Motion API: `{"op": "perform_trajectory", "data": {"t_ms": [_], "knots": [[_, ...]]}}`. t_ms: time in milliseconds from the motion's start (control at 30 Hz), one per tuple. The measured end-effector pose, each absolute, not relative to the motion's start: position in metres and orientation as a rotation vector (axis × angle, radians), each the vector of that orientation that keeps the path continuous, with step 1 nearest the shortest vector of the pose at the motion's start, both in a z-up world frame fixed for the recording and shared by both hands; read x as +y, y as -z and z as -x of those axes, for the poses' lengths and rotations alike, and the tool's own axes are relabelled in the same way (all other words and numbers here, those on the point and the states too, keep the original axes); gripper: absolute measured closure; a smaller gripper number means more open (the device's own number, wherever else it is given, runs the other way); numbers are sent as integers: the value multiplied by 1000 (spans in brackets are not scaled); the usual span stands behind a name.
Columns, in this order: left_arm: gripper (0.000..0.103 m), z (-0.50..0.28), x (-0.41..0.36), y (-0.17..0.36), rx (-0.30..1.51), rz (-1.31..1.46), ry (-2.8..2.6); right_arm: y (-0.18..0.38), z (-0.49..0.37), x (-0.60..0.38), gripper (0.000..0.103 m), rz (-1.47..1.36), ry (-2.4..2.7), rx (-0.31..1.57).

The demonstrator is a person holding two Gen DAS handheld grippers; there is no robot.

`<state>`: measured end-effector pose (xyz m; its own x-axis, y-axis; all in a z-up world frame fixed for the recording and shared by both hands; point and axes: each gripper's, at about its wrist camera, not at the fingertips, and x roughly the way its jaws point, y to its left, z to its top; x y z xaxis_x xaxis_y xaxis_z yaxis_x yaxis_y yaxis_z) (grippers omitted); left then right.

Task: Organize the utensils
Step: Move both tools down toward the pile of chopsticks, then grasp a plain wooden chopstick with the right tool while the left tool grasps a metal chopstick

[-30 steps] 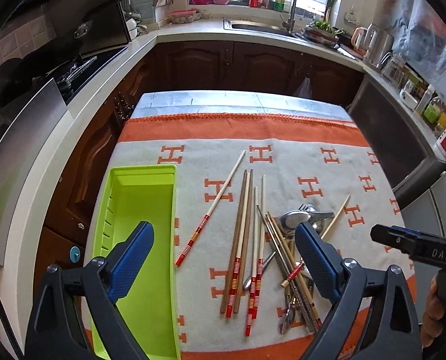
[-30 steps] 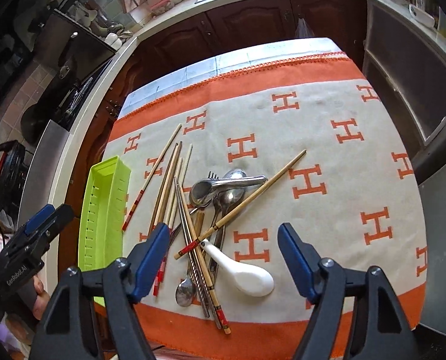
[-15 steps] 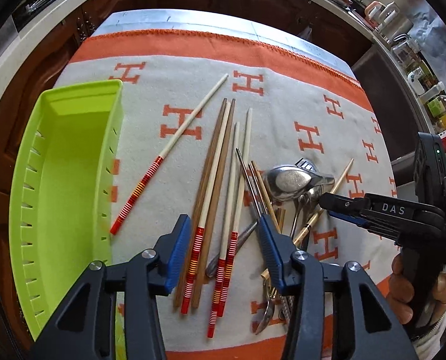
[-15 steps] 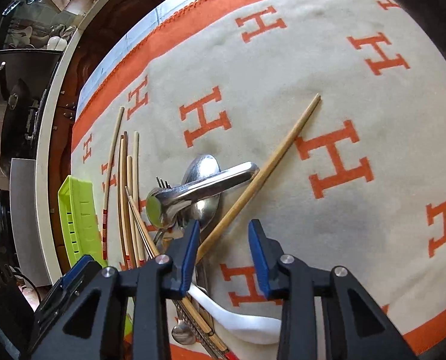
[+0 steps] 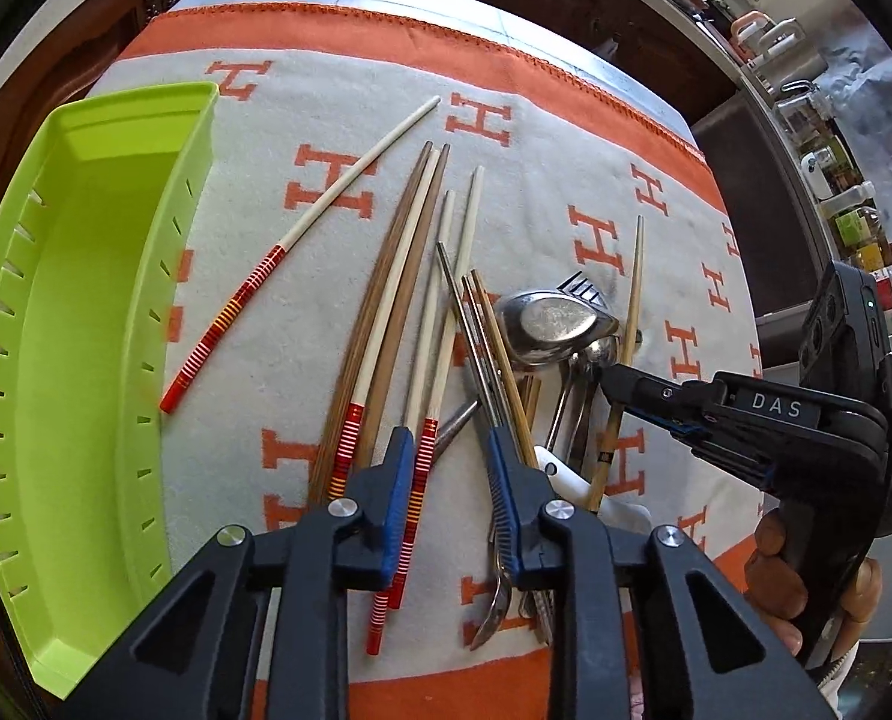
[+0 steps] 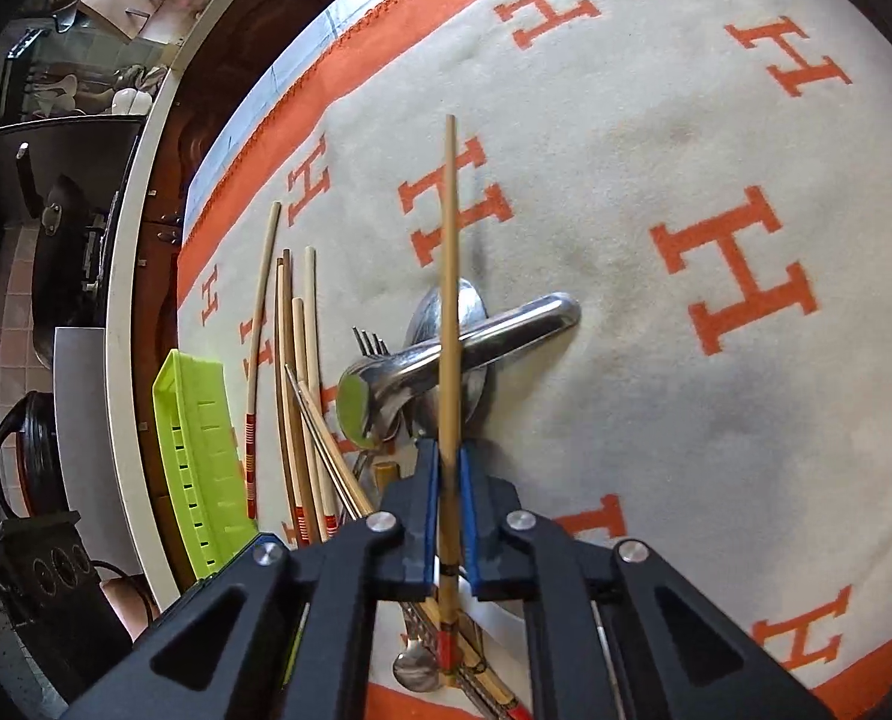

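Note:
On the orange-and-cream cloth (image 5: 536, 150) lies a heap of chopsticks, steel spoons (image 5: 551, 318), a fork (image 5: 581, 285) and a white ceramic spoon (image 5: 566, 480). My left gripper (image 5: 452, 462) is low over the heap, jaws closing. A red-striped white chopstick (image 5: 425, 450) and a metal handle lie in the gap, and the pads do not press them. My right gripper (image 6: 448, 480) is shut on a tan bamboo chopstick (image 6: 449, 240), which runs out ahead across a steel spoon handle (image 6: 506, 324). In the left wrist view the right gripper (image 5: 614, 375) reaches in from the right.
A lime green slotted tray (image 5: 74, 360) stands at the cloth's left edge, also seen as a green tray (image 6: 194, 456) in the right wrist view. One striped chopstick (image 5: 302, 234) lies apart beside it. Bare cloth spreads to the right; dark cabinets ring the table.
Both grippers came down onto the heap while their jaws narrowed. The right one closed on the tan chopstick, which now runs straight ahead of its fingers instead of slanting.

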<state>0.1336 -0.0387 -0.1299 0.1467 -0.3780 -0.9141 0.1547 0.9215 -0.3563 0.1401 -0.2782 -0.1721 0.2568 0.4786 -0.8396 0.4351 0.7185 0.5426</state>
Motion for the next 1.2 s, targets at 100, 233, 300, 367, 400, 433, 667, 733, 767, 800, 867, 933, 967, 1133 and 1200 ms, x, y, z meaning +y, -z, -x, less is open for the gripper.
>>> {"op": "perform_trajectory", "data": {"t_ms": [100, 233, 300, 367, 400, 433, 667, 733, 767, 800, 867, 933, 967, 1133, 1200], "knots": [[80, -132, -41, 132, 1382, 199, 398, 169, -135, -286, 96, -854, -31, 1339], [85, -131, -50, 138, 1416, 224, 439, 164, -127, -292, 96, -844, -41, 1326], [88, -129, -55, 143, 1439, 237, 459, 163, -122, -294, 96, -841, -45, 1323], [91, -129, -59, 149, 1462, 252, 466, 163, -117, -296, 96, -844, -47, 1325], [93, -129, -61, 151, 1472, 259, 465, 164, -115, -297, 96, -848, -47, 1325], [93, -129, -62, 154, 1479, 265, 462, 165, -113, -298, 96, -849, -47, 1327], [94, -129, -65, 162, 1499, 259, 432, 168, -106, -298, 96, -854, -46, 1333], [94, -128, -65, 163, 1505, 258, 425, 168, -105, -299, 96, -850, -45, 1330], [94, -128, -66, 164, 1507, 254, 419, 167, -105, -299, 96, -849, -47, 1328], [94, -128, -67, 165, 1509, 247, 411, 167, -105, -299, 96, -848, -47, 1326], [94, -129, -68, 168, 1514, 246, 402, 166, -105, -299, 96, -843, -48, 1324], [94, -129, -69, 168, 1509, 251, 397, 165, -106, -297, 96, -838, -51, 1323], [94, -129, -68, 168, 1504, 247, 396, 164, -106, -294, 96, -830, -54, 1323], [99, -128, -71, 165, 1460, 218, 366, 161, -104, -288, 96, -805, -73, 1323], [99, -127, -72, 160, 1446, 200, 375, 158, -103, -285, 96, -798, -82, 1319]]}}
